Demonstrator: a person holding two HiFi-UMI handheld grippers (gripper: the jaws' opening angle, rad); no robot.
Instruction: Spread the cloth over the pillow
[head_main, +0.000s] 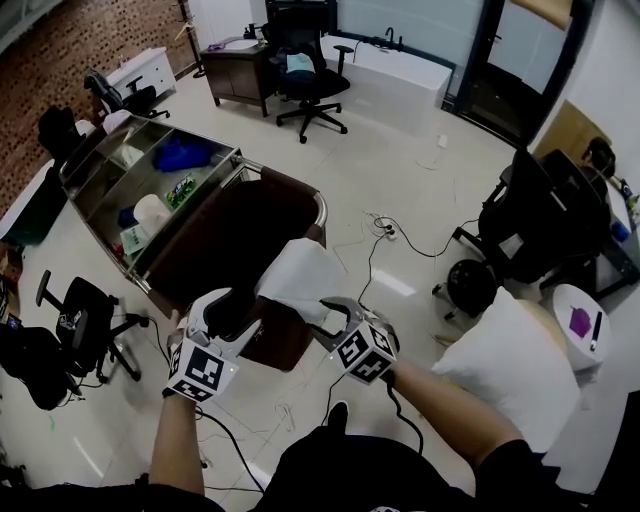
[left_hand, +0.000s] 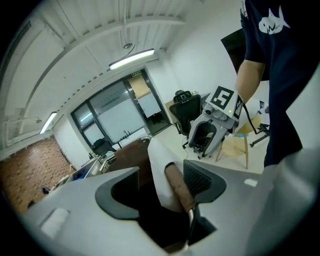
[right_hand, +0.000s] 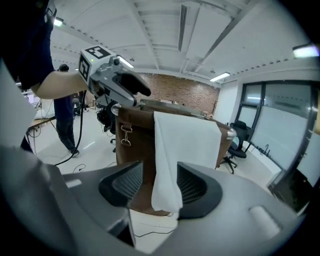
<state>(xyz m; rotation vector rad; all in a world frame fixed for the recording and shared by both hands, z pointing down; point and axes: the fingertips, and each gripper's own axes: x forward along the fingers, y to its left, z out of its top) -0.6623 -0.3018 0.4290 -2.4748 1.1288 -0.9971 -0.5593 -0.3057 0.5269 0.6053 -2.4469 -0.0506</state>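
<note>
A white cloth (head_main: 300, 280) hangs draped over the rim of a brown bag (head_main: 230, 240) on a cart. My left gripper (head_main: 225, 310) stands open at the cloth's left side. In the left gripper view its jaws (left_hand: 162, 182) straddle the cloth (left_hand: 157, 170) and the brown-wrapped rim (left_hand: 180, 190) without pressing on them. My right gripper (head_main: 340, 315) is open at the right side; the cloth's hanging corner (right_hand: 180, 145) falls between its jaws (right_hand: 155, 182), close to one pad. The white pillow (head_main: 515, 365) lies on a seat at the lower right, apart from both grippers.
The metal cart (head_main: 130, 170) holds several items in its trays. A black office chair (head_main: 85, 320) stands to the left, another (head_main: 540, 220) to the right. Cables (head_main: 385, 235) run over the floor. A small round white table (head_main: 580, 320) stands beside the pillow.
</note>
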